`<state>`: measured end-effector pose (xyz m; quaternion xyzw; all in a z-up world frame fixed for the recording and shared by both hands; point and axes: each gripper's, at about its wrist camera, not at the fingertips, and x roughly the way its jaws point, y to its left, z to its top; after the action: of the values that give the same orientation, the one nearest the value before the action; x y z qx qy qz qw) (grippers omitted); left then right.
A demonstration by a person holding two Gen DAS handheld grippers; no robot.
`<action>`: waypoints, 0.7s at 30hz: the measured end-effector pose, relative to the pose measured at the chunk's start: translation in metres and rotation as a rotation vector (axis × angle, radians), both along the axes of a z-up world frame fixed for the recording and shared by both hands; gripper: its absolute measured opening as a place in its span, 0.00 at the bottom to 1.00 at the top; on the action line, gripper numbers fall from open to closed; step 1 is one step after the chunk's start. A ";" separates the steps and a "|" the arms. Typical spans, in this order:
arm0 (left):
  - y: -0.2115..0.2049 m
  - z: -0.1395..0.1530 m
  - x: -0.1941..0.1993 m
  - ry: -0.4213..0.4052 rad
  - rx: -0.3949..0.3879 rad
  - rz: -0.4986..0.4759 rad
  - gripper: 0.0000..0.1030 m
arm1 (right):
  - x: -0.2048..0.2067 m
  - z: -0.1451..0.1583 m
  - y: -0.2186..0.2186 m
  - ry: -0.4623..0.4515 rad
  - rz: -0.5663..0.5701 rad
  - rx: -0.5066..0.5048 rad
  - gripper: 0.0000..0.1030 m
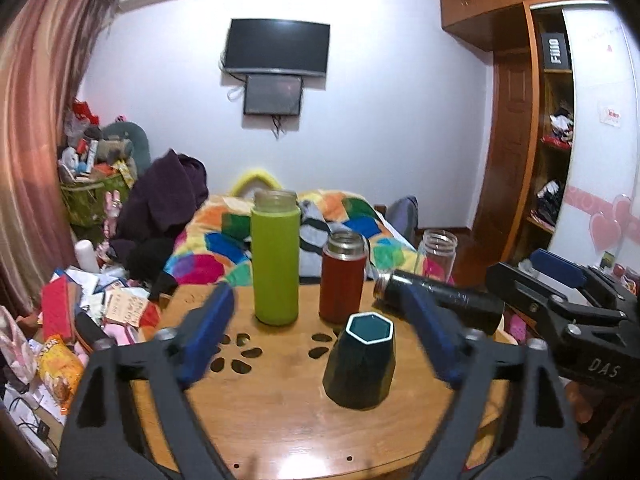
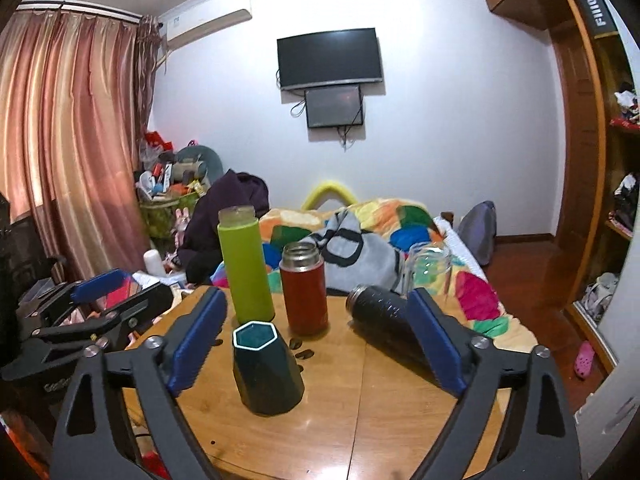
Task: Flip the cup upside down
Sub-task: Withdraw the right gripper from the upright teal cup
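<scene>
A dark teal hexagonal cup (image 1: 360,360) stands on the round wooden table (image 1: 280,412), narrow end up with a white rim around a teal face; whether that end is open I cannot tell. It also shows in the right wrist view (image 2: 266,368). My left gripper (image 1: 324,336) is open, its blue pads wide apart, the cup between them and a little ahead. My right gripper (image 2: 316,340) is open and empty, the cup just right of its left pad. The right gripper shows at the right edge of the left wrist view (image 1: 568,300).
A tall green bottle (image 1: 276,256), a red flask (image 1: 343,276) and a clear glass jar (image 1: 438,254) stand behind the cup. A black flask (image 1: 440,298) lies on its side at the right. A bed with a colourful quilt (image 1: 224,240) lies beyond; clutter on the left.
</scene>
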<state>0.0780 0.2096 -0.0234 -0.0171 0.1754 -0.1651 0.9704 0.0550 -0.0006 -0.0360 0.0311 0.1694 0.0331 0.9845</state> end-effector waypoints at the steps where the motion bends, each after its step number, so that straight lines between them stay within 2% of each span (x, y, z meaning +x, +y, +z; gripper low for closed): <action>1: 0.002 0.002 -0.003 -0.013 -0.006 0.015 0.97 | -0.004 0.004 0.000 -0.006 -0.009 0.004 0.99; 5: 0.008 0.010 -0.012 -0.039 -0.011 0.023 1.00 | -0.012 0.012 -0.003 -0.020 -0.032 0.017 1.00; 11: 0.007 0.017 -0.034 -0.109 0.024 0.049 1.00 | -0.021 0.015 -0.008 -0.018 -0.041 0.051 1.00; 21: 0.011 0.024 -0.050 -0.142 0.032 0.055 1.00 | -0.039 0.023 -0.010 -0.042 -0.059 0.052 1.00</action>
<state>0.0280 0.2206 0.0005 0.0051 0.1083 -0.1365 0.9847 0.0157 -0.0103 -0.0128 0.0609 0.1470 0.0088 0.9872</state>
